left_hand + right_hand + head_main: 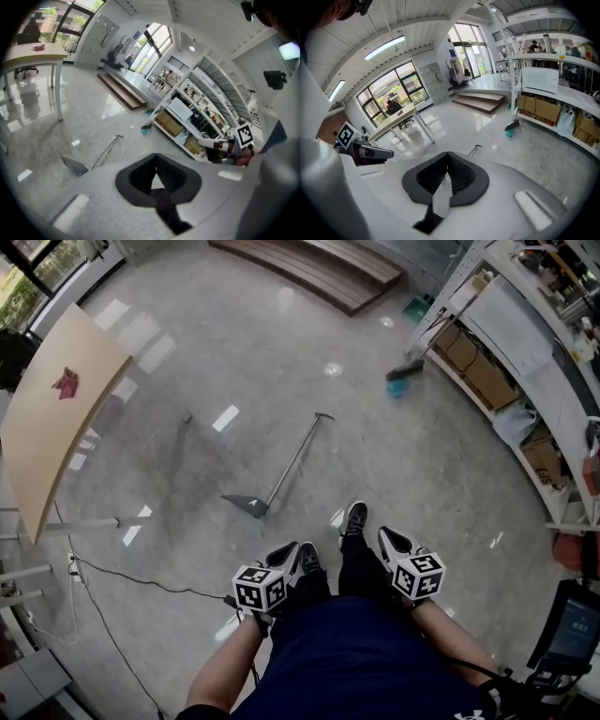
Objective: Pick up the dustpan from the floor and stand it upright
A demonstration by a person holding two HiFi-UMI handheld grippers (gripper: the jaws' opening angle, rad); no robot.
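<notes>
The dustpan [247, 505] lies on the grey floor ahead of my feet, its long metal handle [298, 457] running up and to the right. In the left gripper view the dustpan [75, 165] shows low at the left. In the right gripper view only the handle's end [476, 149] peeks over the gripper body. My left gripper [287, 553] is shut and empty, held near my left knee, well short of the pan. My right gripper [390, 540] is also shut and empty, beside my right knee. The shut jaws show in the left gripper view [157, 177] and the right gripper view [446, 177].
A broom with a teal head [405, 373] leans by the shelving [525, 381] at the right. A wooden table [56, 427] with a red object [66, 382] stands at the left. A low wooden platform [319, 268] lies far ahead. A black cable [122, 577] trails across the floor at lower left.
</notes>
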